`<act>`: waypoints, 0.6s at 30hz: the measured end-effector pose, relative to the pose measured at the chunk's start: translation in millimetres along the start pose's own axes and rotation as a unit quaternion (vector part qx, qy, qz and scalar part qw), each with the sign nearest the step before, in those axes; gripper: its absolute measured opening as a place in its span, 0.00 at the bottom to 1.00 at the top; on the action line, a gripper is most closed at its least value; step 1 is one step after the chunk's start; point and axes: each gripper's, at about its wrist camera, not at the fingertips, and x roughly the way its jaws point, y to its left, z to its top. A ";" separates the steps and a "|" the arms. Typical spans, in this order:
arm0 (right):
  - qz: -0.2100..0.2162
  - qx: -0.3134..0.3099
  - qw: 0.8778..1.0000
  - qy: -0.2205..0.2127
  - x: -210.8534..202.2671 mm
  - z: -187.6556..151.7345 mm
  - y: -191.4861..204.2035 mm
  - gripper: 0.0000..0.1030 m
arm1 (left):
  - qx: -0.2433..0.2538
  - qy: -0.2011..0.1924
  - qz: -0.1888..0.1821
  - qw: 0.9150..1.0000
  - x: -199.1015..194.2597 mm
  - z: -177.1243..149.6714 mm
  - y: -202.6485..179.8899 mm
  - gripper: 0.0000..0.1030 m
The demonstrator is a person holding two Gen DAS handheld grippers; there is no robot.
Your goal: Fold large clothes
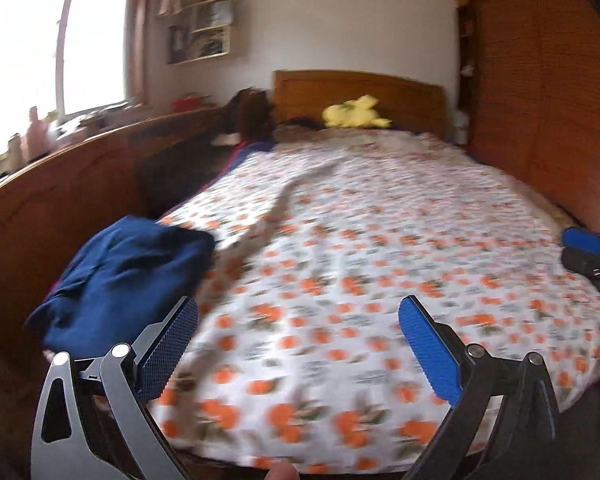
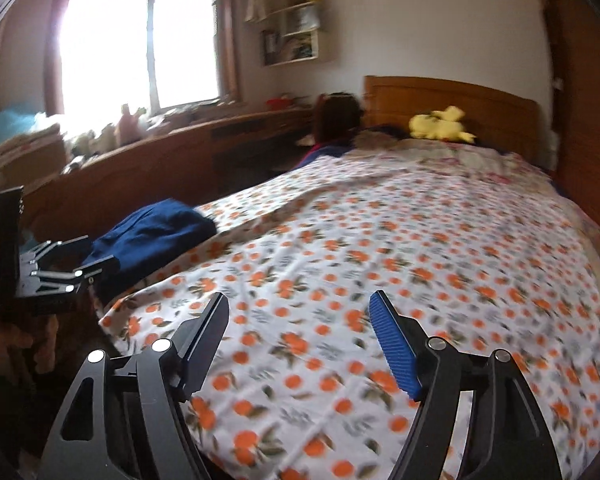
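Floral bedspread covering the bed, creased beside the navy garment. Garment bunched at the bed's left near corner, close to the edge; could slip off if tugged sideways. Left gripper spread wide, pinching nothing. Right gripper parted, empty. Risk: snagging bedspread along with cloth.

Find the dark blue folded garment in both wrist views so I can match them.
Left wrist: dark blue garment, lower left on the bed's near corner.
Right wrist: same garment, left of centre on the bed edge.
Shared landmark: yellow plush toy by the headboard.
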 end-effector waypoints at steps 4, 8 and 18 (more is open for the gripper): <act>-0.037 0.030 0.999 -0.025 -34.0 -12.2 -23.7 0.81 | 0.015 -0.006 -0.037 0.999 -8.0 1.8 -49.5 0.98; -0.076 0.048 0.995 -0.051 -68.2 -23.6 -39.2 0.89 | 0.020 -0.010 -0.060 0.998 -15.5 2.0 -86.4 0.98; -0.126 0.084 0.985 -0.079 -112.6 -43.1 -54.4 0.93 | 0.034 -0.019 -0.074 0.996 -35.0 2.5 -125.8 0.98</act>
